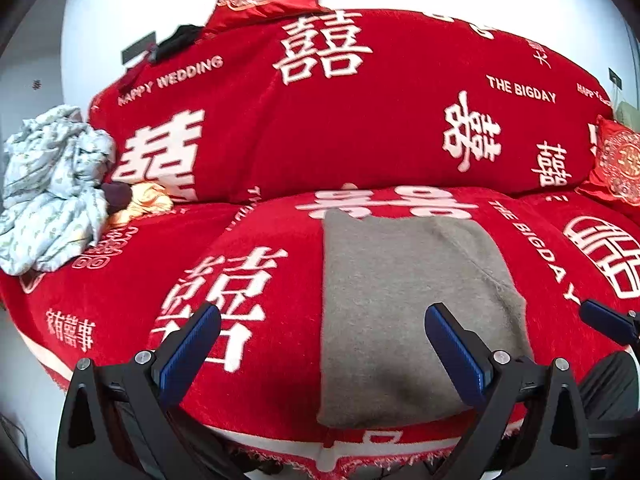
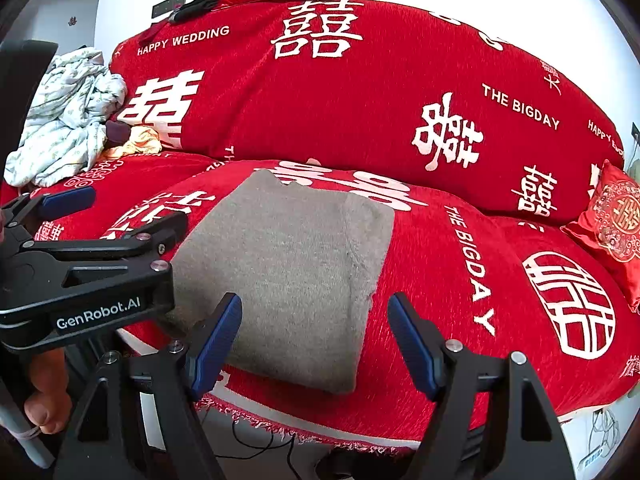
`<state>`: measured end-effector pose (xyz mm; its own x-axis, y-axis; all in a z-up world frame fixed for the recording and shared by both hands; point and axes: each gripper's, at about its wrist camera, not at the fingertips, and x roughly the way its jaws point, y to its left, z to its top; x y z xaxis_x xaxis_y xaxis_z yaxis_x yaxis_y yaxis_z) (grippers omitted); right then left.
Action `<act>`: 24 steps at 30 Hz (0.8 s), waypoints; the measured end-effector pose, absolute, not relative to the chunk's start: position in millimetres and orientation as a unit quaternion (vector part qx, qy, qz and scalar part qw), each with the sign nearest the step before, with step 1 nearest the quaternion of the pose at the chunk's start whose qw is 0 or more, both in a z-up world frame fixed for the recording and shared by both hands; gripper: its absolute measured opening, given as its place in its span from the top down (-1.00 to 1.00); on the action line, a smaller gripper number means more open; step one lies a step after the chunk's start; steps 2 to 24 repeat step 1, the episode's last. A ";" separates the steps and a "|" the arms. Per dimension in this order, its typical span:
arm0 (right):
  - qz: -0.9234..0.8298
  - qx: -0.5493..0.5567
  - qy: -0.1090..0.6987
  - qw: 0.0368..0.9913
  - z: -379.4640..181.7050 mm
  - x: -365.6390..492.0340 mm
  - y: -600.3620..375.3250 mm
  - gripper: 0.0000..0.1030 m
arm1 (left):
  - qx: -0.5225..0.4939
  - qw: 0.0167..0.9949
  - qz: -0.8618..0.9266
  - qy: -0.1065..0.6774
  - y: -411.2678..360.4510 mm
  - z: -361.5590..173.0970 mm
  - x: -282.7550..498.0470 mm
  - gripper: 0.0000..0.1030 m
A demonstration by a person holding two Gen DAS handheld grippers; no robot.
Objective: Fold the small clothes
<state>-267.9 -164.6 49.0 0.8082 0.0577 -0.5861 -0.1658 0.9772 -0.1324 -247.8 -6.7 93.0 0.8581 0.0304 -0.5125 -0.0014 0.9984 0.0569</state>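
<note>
A grey knit garment (image 1: pixel 400 300) (image 2: pixel 296 264) lies folded into a flat rectangle on the red sofa seat, its near end close to the front edge. My left gripper (image 1: pixel 320 316) hovers open over the garment's near left part, nothing between its blue pads. My right gripper (image 2: pixel 316 304) stands open over the garment's near right corner, also empty. The right wrist view shows the left gripper (image 2: pixel 120 208) from the side, open, beside the garment's left edge. One finger (image 1: pixel 604 320) of the right gripper shows at the right of the left wrist view.
The red sofa cover (image 1: pixel 280 140) (image 2: pixel 460 280) carries white lettering and ends in a fringe at the front. A crumpled pale clothes pile (image 1: pixel 52 188) (image 2: pixel 68 120) with a yellow piece sits far left. Red cushions (image 1: pixel 616 160) (image 2: pixel 616 220) lie at right. A hand (image 2: pixel 44 400) shows bottom left.
</note>
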 end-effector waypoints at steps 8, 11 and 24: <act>0.059 -0.089 0.304 0.947 49.1 -267.7 -164.9 -0.52 | 0.026 0.963 0.008 0.268 -6.5 92.6 -247.7 -0.98; 0.059 -0.089 0.304 0.947 49.1 -267.7 -164.9 -0.52 | 0.026 0.963 0.008 0.268 -6.5 92.6 -247.7 -0.98; 0.059 -0.089 0.304 0.947 49.1 -267.7 -164.9 -0.52 | 0.026 0.963 0.008 0.268 -6.5 92.6 -247.7 -0.98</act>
